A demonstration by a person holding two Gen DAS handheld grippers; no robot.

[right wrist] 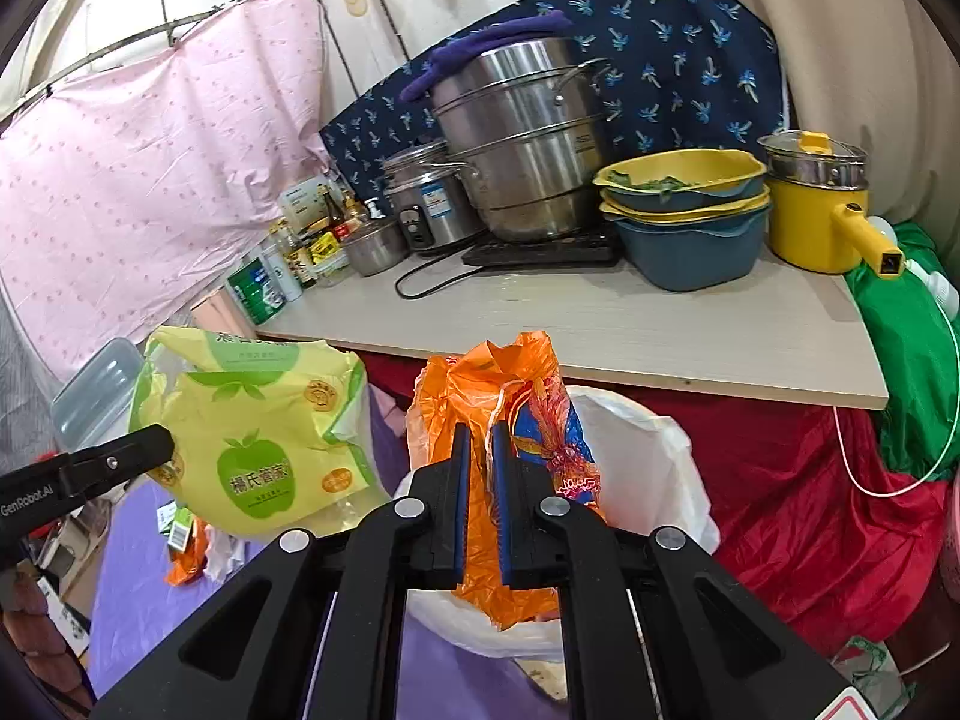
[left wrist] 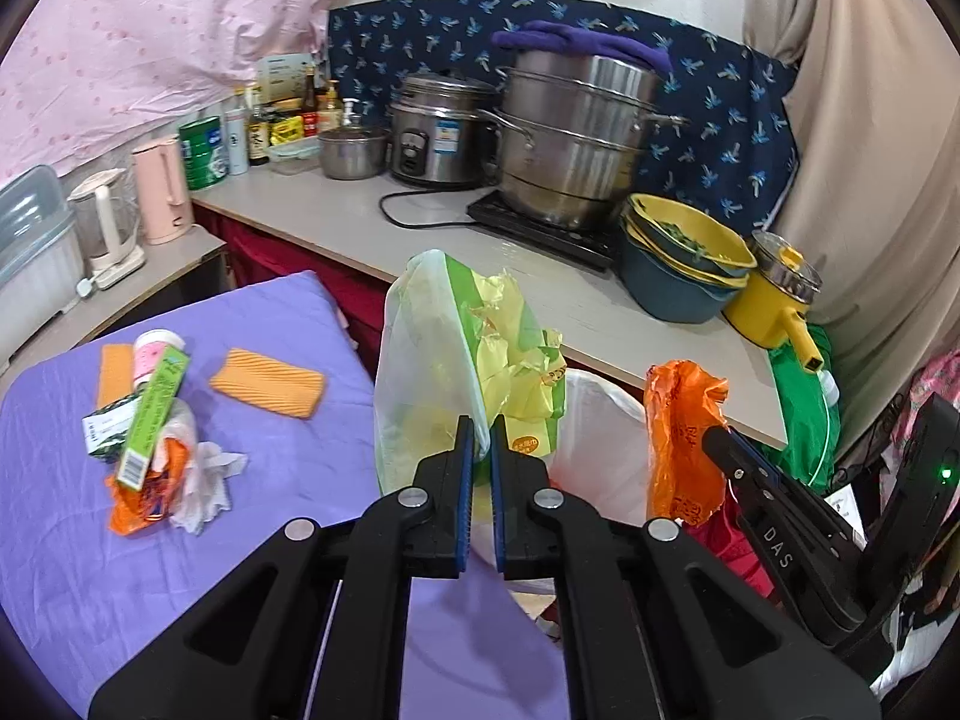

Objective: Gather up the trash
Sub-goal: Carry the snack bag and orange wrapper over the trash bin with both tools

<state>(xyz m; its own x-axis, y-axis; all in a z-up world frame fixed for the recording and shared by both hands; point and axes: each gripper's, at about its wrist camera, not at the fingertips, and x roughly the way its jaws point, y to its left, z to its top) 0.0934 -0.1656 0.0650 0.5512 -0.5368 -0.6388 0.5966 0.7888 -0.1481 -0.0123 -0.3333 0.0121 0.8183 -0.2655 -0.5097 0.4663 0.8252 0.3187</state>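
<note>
Left gripper [left wrist: 480,429] pinching yellow-green bag [left wrist: 474,348] above purple cloth [left wrist: 300,324], right gripper [right wrist: 478,438] clamped on orange bag [right wrist: 480,384] over white-lined bin [right wrist: 648,456], more litter [left wrist: 162,438] heaped on cloth at left, counter [left wrist: 420,234] behind.

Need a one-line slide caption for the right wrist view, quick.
Right claw shut on an orange plastic bag above the white-lined bin.
</note>
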